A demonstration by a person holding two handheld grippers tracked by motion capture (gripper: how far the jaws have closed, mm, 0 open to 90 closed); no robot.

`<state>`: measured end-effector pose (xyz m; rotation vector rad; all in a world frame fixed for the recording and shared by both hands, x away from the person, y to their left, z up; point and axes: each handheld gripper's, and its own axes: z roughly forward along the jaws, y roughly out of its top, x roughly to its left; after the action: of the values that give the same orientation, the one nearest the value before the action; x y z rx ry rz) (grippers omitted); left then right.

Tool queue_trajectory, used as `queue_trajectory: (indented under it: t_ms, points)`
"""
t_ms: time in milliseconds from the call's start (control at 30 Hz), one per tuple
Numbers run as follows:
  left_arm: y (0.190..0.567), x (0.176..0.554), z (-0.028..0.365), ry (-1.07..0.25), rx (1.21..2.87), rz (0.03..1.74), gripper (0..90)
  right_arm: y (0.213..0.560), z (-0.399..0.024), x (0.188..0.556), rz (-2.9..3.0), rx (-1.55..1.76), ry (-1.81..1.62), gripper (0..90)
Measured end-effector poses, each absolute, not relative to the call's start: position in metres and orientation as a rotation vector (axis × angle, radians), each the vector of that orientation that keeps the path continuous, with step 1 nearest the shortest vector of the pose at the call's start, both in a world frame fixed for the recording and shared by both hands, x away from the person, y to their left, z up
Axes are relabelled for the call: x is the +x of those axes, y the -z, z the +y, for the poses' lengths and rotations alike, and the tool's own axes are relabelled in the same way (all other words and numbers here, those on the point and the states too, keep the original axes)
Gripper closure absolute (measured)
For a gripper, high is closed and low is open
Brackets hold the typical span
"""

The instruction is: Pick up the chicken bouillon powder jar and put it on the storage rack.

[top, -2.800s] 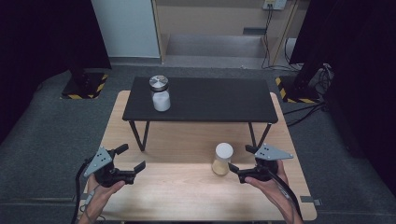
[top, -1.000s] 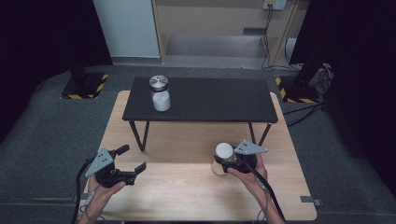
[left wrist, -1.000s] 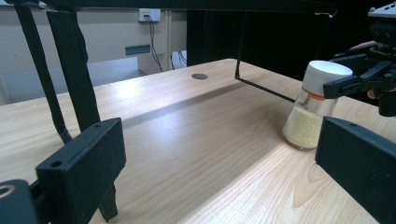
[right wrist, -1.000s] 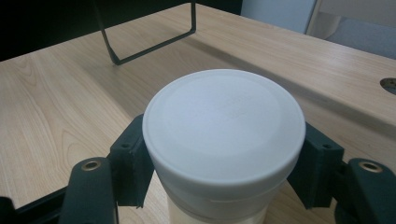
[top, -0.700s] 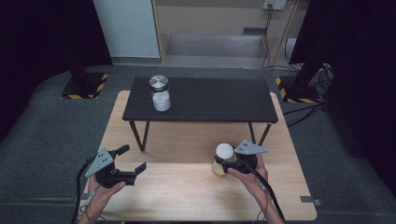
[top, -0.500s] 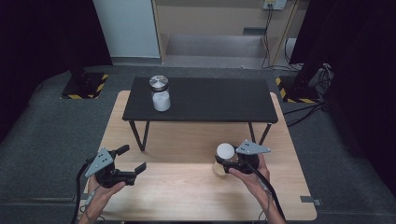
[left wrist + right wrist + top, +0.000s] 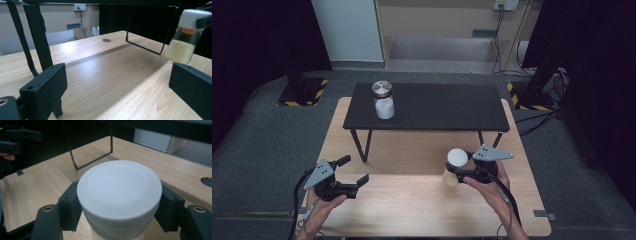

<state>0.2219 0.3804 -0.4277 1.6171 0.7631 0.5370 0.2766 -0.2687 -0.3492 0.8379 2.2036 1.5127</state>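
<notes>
White-capped jar clamped in right claw, off wooden table.

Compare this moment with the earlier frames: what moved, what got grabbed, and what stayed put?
The right claw moved in leftward to the white-lidded jar on the wooden table and shut on it just under the lid. In the left gripper view the jar now looks tilted and raised. The left claw stayed open near the front left, and the metal-lidded jar stayed on the black shelf.
</notes>
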Motion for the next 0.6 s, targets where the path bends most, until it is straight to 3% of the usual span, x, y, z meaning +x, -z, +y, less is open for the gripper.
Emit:
queue_trajectory:
  t_ms: [600]
  points:
    - [0.427, 0.221, 0.381, -0.541, 1.624, 0.763, 0.6, 0.289, -0.273, 0.282, 2.249, 0.689, -1.530, 32.9]
